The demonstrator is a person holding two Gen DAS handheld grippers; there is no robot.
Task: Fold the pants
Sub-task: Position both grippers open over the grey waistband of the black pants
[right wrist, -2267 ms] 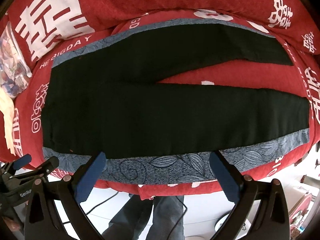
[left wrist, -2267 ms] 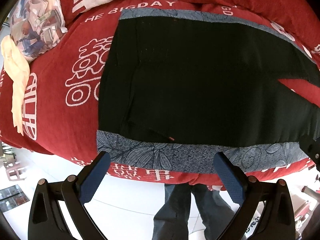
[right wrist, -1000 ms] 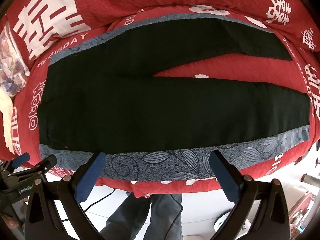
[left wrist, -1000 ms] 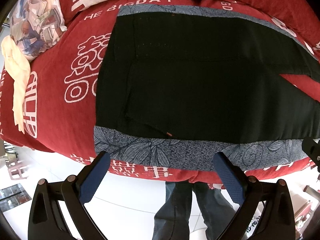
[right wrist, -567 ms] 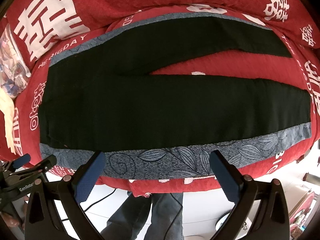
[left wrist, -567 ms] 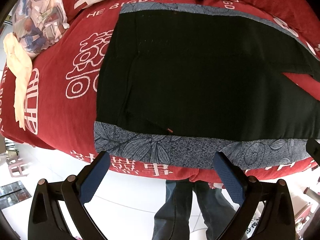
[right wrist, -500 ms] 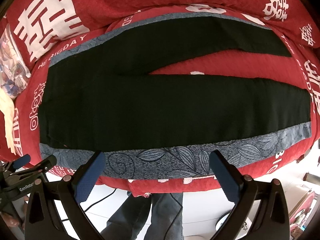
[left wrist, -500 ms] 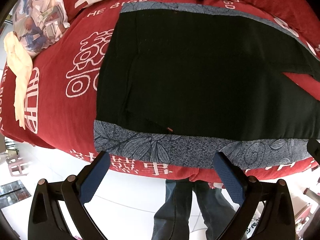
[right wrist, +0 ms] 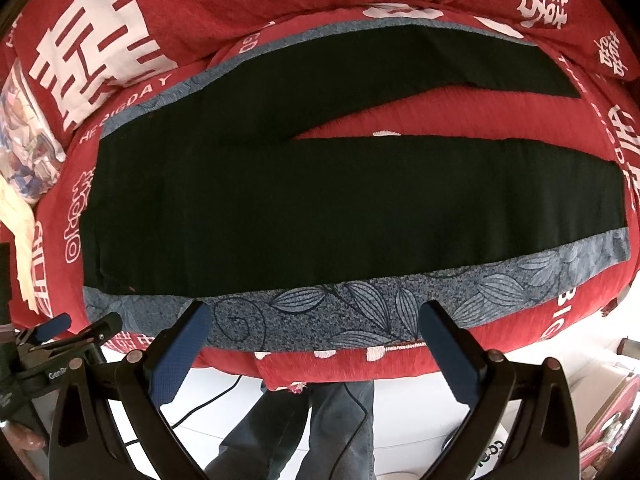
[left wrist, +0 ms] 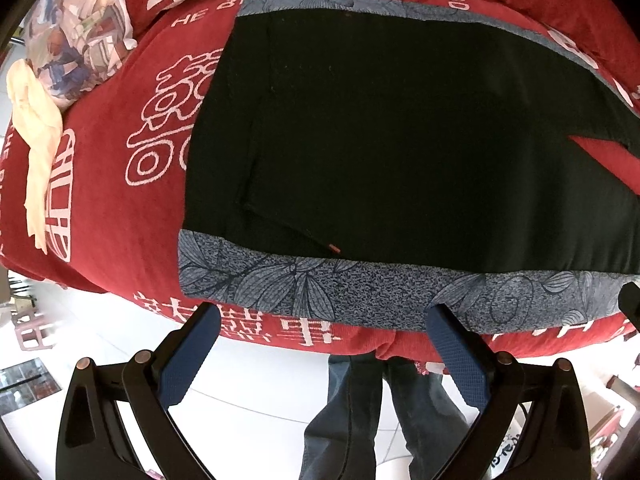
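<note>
Black pants [right wrist: 320,208] with blue-grey leaf-print side stripes lie flat on a red bed, waist to the left, two legs spread in a V to the right. The left wrist view shows the waist end [left wrist: 380,140] and the near printed stripe [left wrist: 360,292]. My left gripper [left wrist: 320,320] is open and empty, hovering just above the bed's near edge below the waist. My right gripper [right wrist: 312,316] is open and empty, over the near stripe [right wrist: 400,304] of the near leg. The left gripper also shows in the right wrist view [right wrist: 60,332].
The red bedspread [right wrist: 200,20] with white characters covers the bed. A patterned pillow [left wrist: 76,36] and a cream cloth [left wrist: 36,140] lie at the left. White tiled floor [left wrist: 248,408] and the person's jeans-clad legs [left wrist: 360,412] are below the bed edge.
Both grippers have come slightly closer to the bed's near edge. The pants have not moved. Both grippers stay open.
</note>
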